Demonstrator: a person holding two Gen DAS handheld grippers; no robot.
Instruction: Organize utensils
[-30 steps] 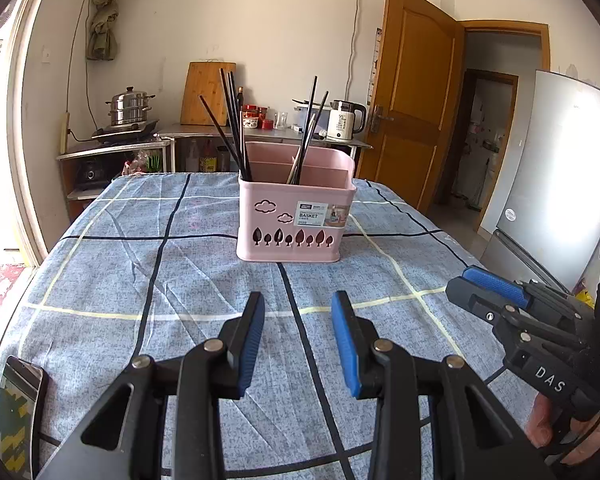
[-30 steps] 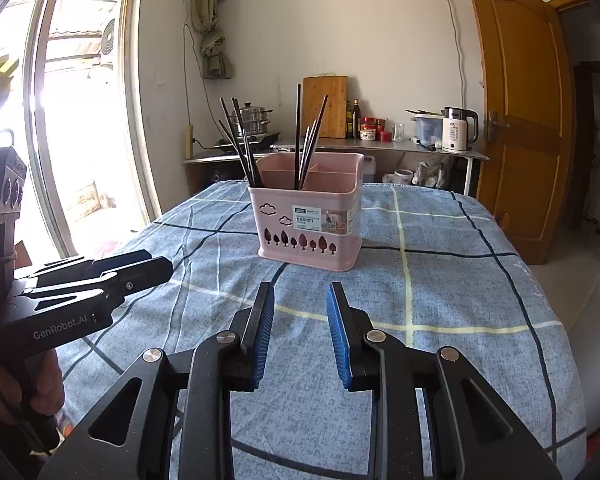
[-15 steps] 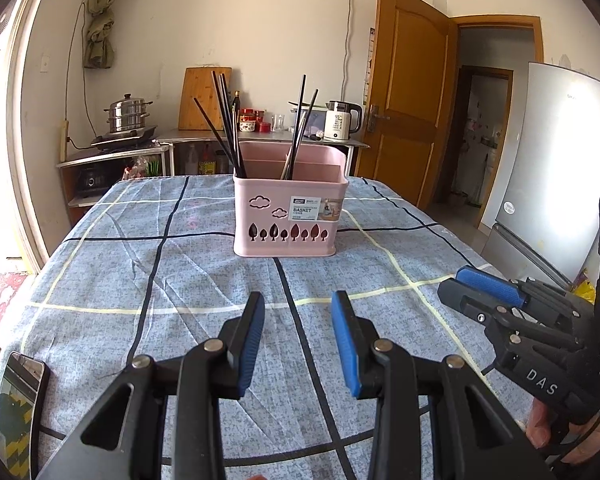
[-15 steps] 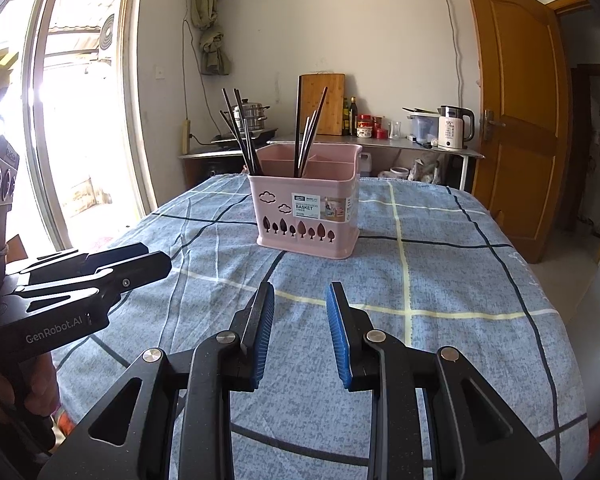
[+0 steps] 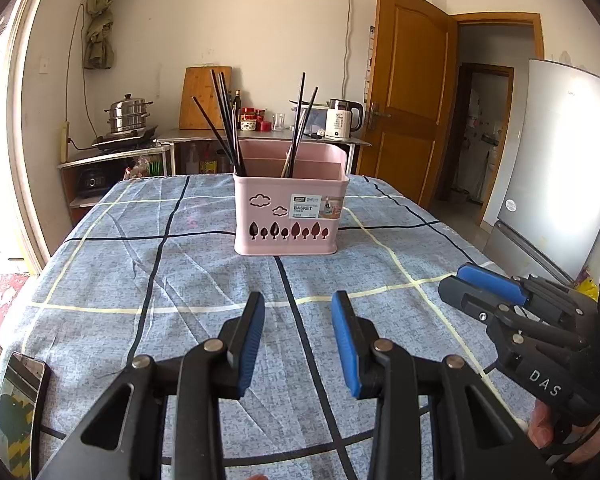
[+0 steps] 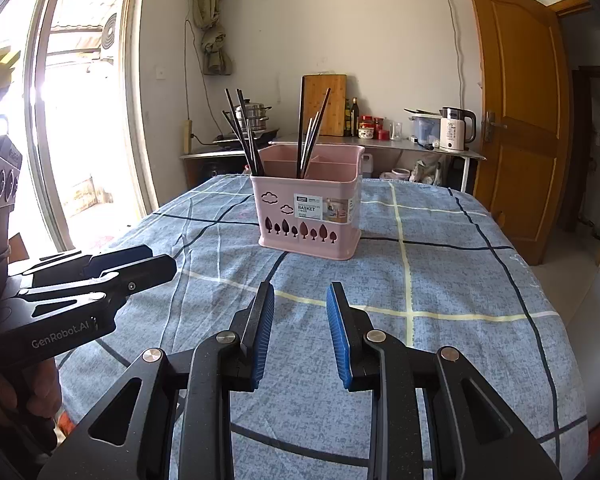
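Left wrist view: pink basket holds black chopsticks upright.

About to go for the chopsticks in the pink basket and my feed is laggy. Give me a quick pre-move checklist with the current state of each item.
1. Left hand-held gripper empty, jaws apart: ok.
2. Right hand-held gripper empty, jaws apart: ok.
3. Pink plastic utensil basket upright on the blue checked tablecloth: ok.
4. Black chopsticks all in one compartment: not ok; a second bunch stands in another section.
5. Cloth between grippers and basket free of obstacles: ok.
6. Dark smartphone at the table's near left edge safely clear of the left hand-held gripper: cannot tell.
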